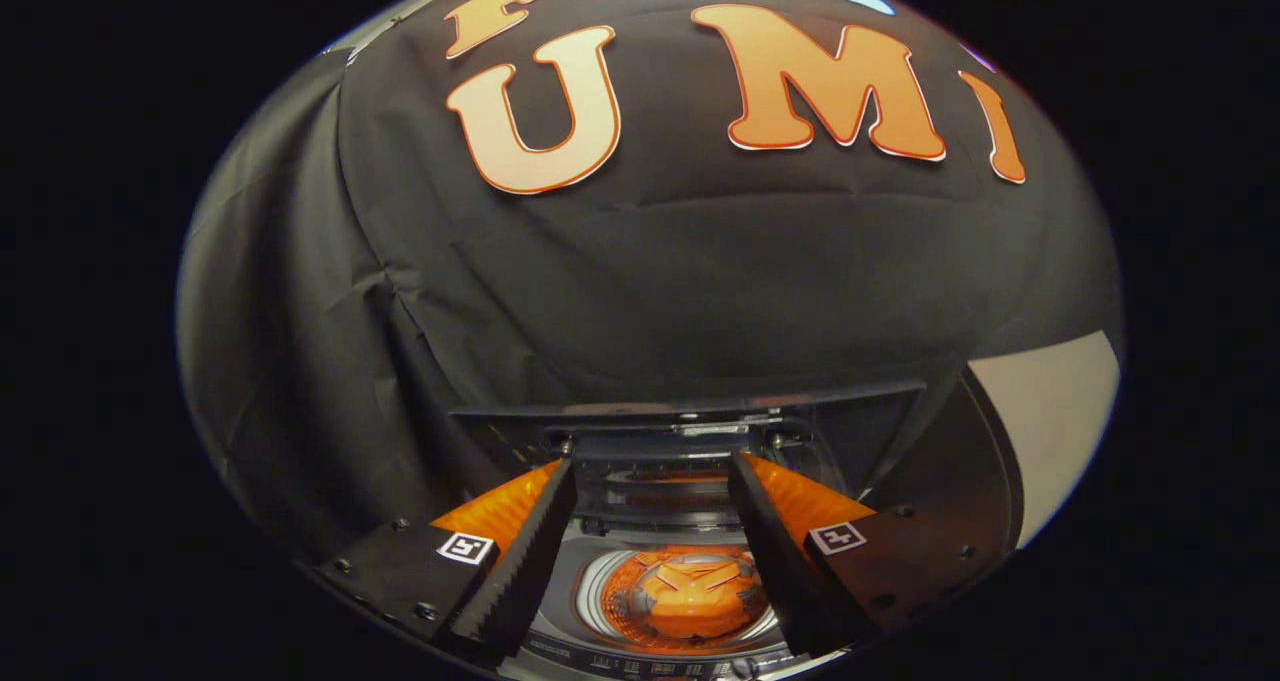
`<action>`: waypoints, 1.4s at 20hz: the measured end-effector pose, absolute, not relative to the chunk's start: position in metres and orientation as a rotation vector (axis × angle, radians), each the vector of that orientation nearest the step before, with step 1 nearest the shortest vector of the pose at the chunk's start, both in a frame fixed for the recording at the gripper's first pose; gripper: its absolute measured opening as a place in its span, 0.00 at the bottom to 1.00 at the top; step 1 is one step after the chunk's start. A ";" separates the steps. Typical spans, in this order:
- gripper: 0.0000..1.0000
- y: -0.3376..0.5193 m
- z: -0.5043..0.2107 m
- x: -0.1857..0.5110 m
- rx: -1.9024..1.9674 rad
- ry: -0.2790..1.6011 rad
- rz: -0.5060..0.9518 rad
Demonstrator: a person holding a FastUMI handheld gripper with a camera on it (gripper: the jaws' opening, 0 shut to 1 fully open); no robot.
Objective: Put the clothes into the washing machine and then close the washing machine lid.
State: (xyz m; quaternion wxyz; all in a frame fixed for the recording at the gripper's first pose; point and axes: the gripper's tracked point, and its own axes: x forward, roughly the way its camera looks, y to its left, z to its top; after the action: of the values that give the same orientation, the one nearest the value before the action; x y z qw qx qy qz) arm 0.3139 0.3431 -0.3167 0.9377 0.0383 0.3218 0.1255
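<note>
We are holding the gripper [650,466] above the washer [560,621], fingers spread wide with nothing between them. Below the fingers we are looking into the drum [690,596], where an orange shape sits; we judge it to be the clothes, already inside, though it could be a drum part. The lid [690,401] is standing raised at the back, just beyond the fingertips, so closing it is what remains. The risk now lies in that step: if we are pushing the lid's edge with spread fingers, one may slip past it and catch on the hinge. The lid could also drop hard, or trap cloth if any is riding over the rim.
</note>
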 end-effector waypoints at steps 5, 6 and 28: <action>0.98 0.347 -0.299 0.352 0.069 0.606 0.251; 0.99 0.348 -0.301 0.359 0.070 0.612 0.251; 0.99 0.344 -0.330 0.354 0.006 0.614 0.193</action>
State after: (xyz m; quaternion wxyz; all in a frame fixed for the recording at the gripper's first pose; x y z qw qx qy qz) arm 0.3540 0.3445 -0.3301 0.9486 0.0031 0.3019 0.0951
